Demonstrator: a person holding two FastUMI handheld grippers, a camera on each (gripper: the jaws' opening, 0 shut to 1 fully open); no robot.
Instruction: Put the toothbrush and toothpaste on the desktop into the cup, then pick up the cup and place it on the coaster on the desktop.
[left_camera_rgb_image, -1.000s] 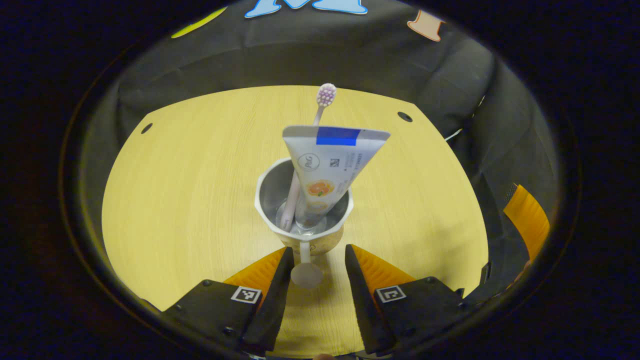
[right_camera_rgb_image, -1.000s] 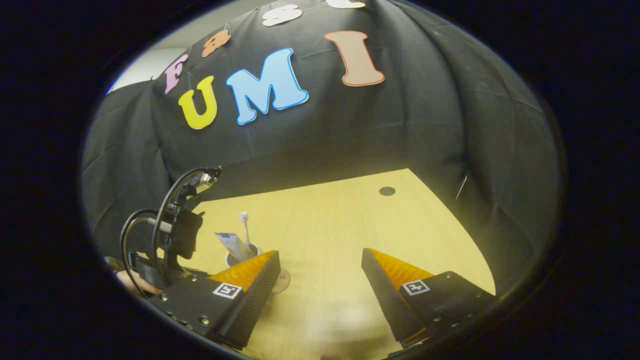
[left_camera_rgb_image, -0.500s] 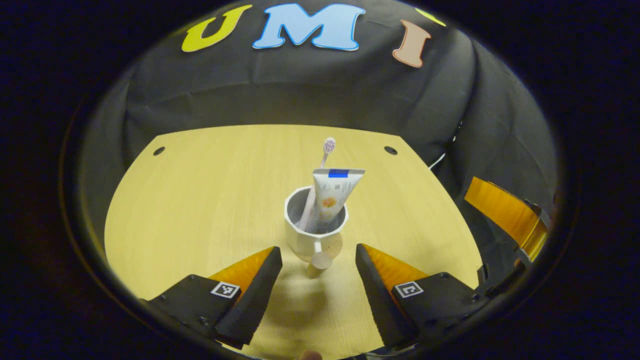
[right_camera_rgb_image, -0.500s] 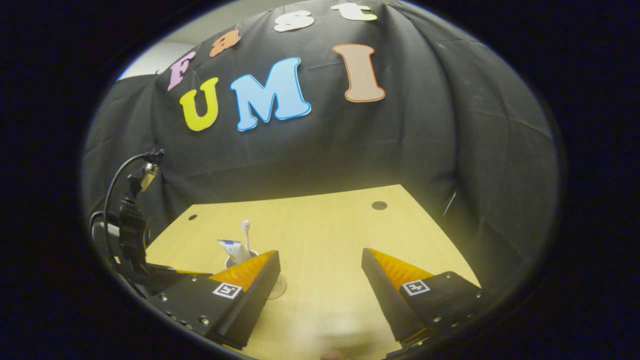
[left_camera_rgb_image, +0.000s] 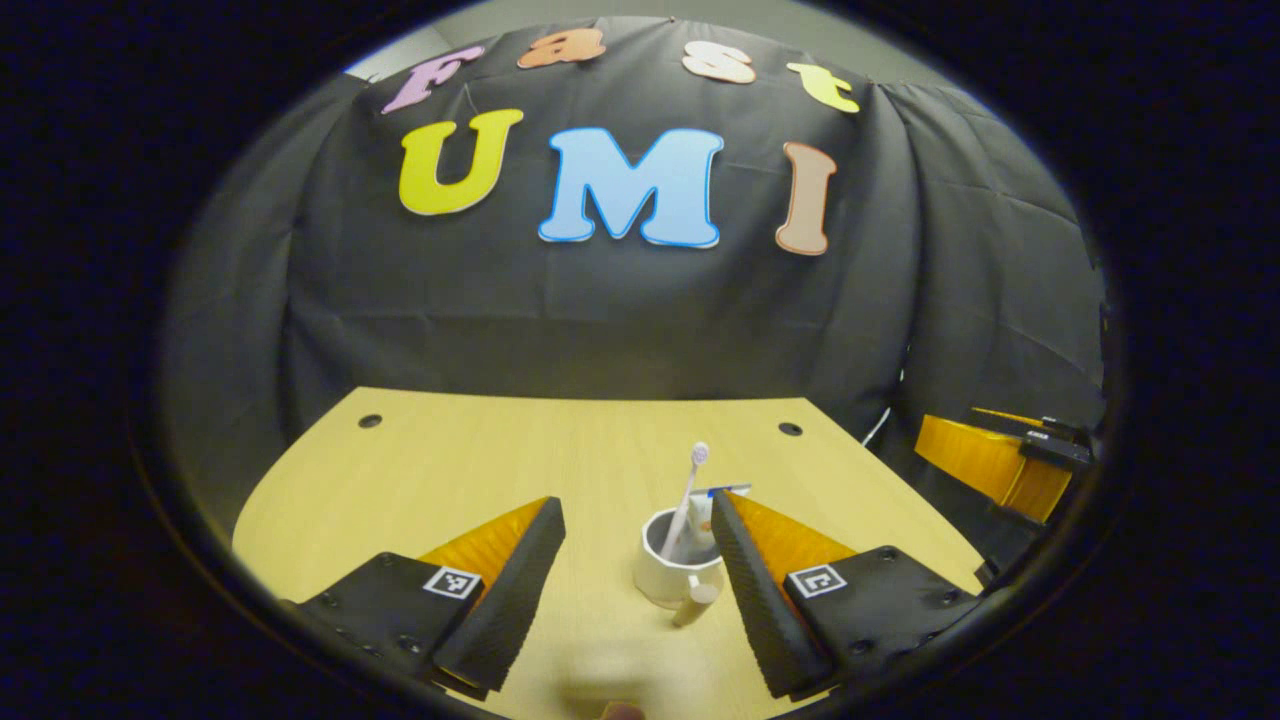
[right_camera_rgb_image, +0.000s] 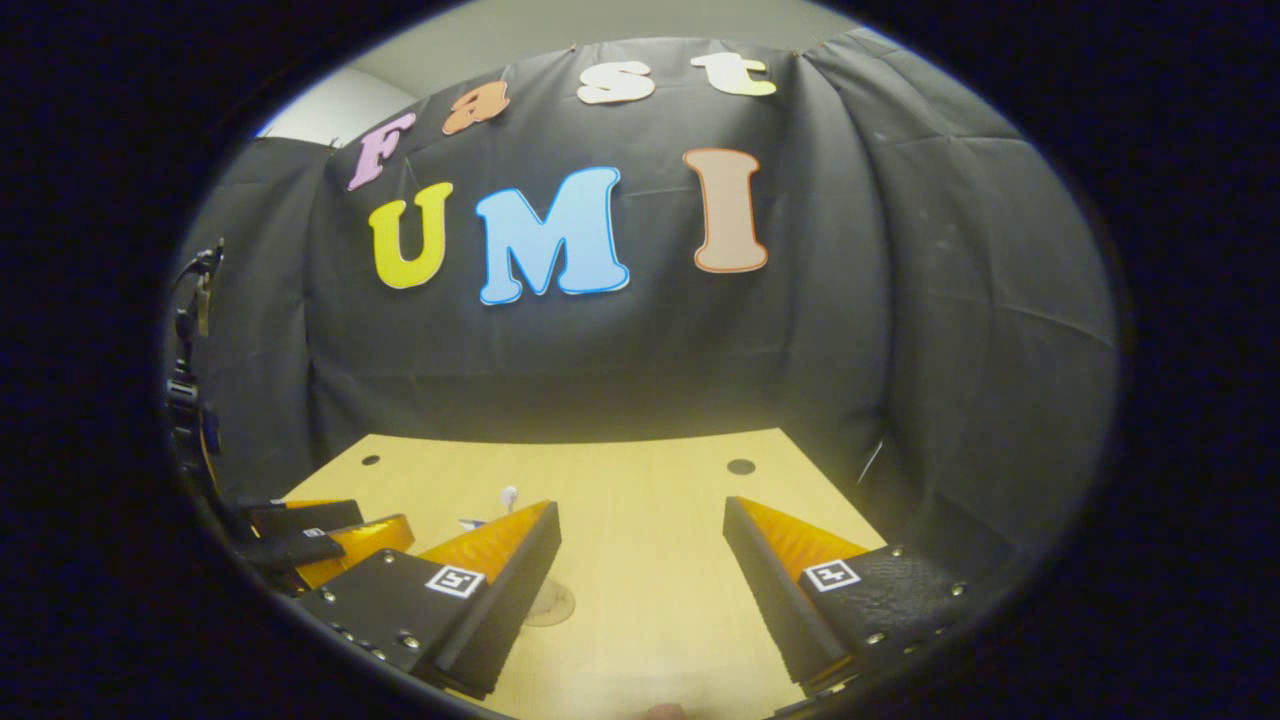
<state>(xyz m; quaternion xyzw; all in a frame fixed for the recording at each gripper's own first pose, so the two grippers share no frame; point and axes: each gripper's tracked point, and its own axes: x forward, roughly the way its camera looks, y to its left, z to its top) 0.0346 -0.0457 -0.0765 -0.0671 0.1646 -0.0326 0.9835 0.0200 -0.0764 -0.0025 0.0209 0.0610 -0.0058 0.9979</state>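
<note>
My left gripper (left_camera_rgb_image: 637, 545) is level above the surface, fingers spread wide apart and gripping nothing. My right gripper (right_camera_rgb_image: 640, 545) is in the same attitude, fingers parted and empty. In the right gripper view, my left gripper (right_camera_rgb_image: 330, 535) sits low at the left edge.

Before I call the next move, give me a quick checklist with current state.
1. Toothbrush in cup: ok, it stands head up.
2. Toothpaste in cup: ok, partly behind a claw finger.
3. Cup upright on desktop: ok.
4. Cup on coaster: cannot tell. The right gripper view shows the edge of a flat disc beside a finger; the cup's base is hidden.
5. Left claw open and empty: ok.
6. Right claw open and empty: ok.
</note>
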